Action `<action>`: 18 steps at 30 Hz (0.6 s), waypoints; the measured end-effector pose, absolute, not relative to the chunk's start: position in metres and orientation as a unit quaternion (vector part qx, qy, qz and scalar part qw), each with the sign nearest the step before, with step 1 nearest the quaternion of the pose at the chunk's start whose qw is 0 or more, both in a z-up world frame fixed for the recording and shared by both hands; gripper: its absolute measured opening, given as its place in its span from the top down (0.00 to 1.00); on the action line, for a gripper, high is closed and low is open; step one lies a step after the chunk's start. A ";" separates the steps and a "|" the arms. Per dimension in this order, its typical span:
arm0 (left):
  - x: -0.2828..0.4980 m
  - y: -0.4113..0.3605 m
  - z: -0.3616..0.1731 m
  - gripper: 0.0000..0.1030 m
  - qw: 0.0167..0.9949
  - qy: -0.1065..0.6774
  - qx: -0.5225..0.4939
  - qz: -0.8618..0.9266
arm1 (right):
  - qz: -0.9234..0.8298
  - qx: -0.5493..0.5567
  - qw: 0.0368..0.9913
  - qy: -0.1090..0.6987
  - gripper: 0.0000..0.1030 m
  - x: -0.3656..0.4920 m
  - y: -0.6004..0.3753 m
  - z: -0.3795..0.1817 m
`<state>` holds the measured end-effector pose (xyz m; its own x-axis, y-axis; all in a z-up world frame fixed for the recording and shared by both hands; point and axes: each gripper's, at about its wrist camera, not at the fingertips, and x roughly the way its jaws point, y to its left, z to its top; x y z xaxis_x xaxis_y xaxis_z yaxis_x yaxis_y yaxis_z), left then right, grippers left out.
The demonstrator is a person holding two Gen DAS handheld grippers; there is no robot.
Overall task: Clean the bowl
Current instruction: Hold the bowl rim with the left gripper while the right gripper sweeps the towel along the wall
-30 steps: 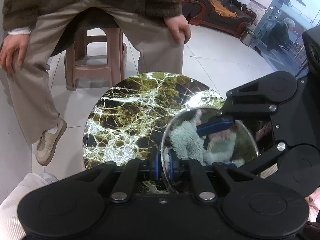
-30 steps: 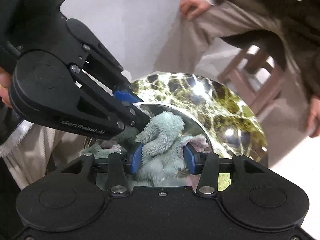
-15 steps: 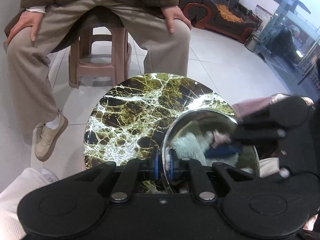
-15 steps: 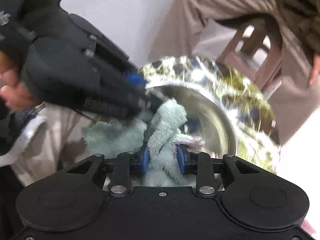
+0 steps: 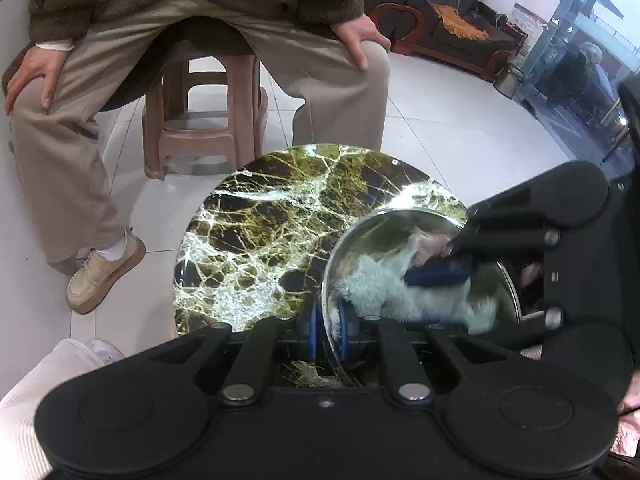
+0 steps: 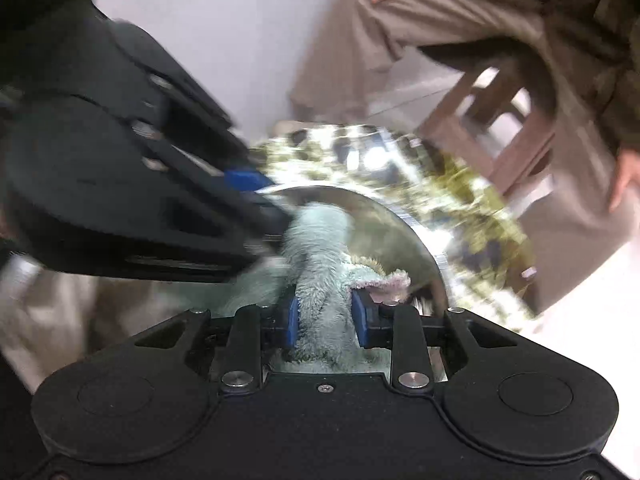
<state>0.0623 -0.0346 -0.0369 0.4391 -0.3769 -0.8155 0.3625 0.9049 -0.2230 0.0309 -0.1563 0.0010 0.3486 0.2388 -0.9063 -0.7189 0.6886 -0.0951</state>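
Two grippers are sharing the job: the left gripper [image 5: 327, 326] is pinching the bowl [image 5: 404, 218] rim on the marble table [image 5: 280, 220] to steady it, while the right gripper [image 6: 325, 316] is closing on the fluffy cloth [image 6: 320, 240] inside for wiping.

The bowl's [image 5: 420, 240] near rim is hidden behind the left gripper [image 5: 328, 326], and the table [image 6: 472, 200] is blurred.
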 end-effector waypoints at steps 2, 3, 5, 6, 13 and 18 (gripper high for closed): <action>0.063 -0.036 -0.037 0.90 0.850 0.480 -0.004 -0.218 | 0.307 -0.248 0.772 0.498 0.76 0.026 -0.163 0.002; 0.063 -0.037 -0.038 0.90 0.850 0.479 -0.002 -0.218 | 0.310 -0.246 0.767 0.506 0.75 0.024 -0.164 0.001; 0.064 -0.038 -0.039 0.90 0.847 0.482 -0.001 -0.224 | 0.323 -0.241 0.755 0.517 0.74 0.019 -0.164 0.000; 0.065 -0.039 -0.040 0.90 0.846 0.483 -0.001 -0.226 | 0.332 -0.239 0.751 0.519 0.74 0.020 -0.160 -0.001; 0.065 -0.039 -0.041 0.90 0.845 0.483 0.003 -0.229 | 0.332 -0.233 0.758 0.511 0.76 0.054 -0.154 -0.007; 0.066 -0.038 -0.042 0.90 0.843 0.484 0.001 -0.233 | 0.332 -0.235 0.742 0.533 0.74 0.049 -0.167 -0.007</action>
